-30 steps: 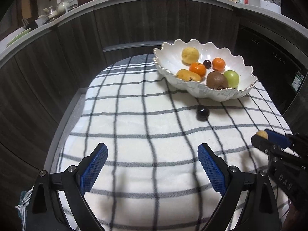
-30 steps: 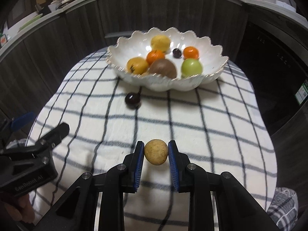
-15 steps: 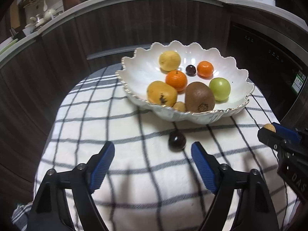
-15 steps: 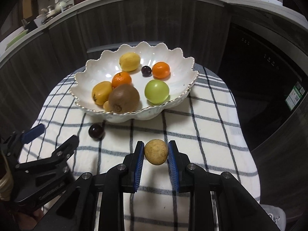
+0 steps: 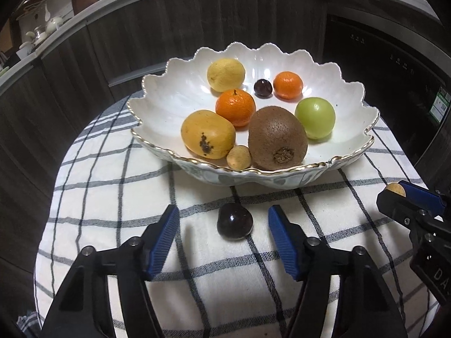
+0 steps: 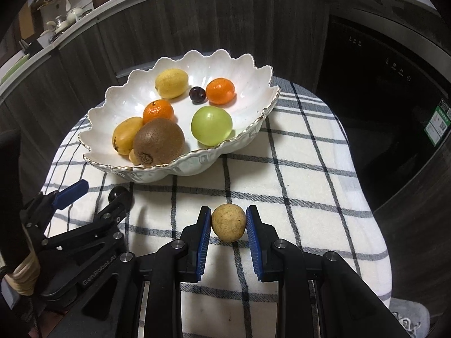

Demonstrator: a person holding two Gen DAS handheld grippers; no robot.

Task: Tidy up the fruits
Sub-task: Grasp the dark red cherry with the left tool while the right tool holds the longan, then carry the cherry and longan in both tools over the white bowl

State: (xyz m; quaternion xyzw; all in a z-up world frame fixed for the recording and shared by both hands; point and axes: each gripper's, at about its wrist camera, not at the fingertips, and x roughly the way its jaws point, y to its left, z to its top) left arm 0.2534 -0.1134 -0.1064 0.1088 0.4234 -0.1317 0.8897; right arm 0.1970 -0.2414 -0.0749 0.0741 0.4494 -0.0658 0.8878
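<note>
A white scalloped bowl (image 5: pixel 157 129) (image 6: pixel 253 129) on the checked cloth holds a lemon, two mandarins, a kiwi (image 5: pixel 277 138), a green fruit, a yellow loquat, a small tan fruit and a dark cherry. A second dark cherry (image 5: pixel 234 221) (image 6: pixel 118 193) lies on the cloth in front of the bowl. My left gripper (image 5: pixel 223 222) straddles it, jaws closing, both pads still clear of the fruit. My right gripper (image 6: pixel 228 222) is shut on a small tan round fruit (image 6: pixel 228 222) (image 5: pixel 395 189), held above the cloth to the right of the left gripper.
The checked cloth (image 5: pixel 112 197) covers a small round table. Dark cabinet fronts curve behind it, with a cluttered countertop (image 5: pixel 42 33) above. A dark appliance front (image 6: pixel 394 84) stands to the right. A hand with a wrapped band shows at the right wrist view's lower left edge.
The left gripper advanced to the loose cherry, which now lies between its narrowing jaws. The right gripper, still gripping the tan fruit, moved nearer the bowl's right side.
</note>
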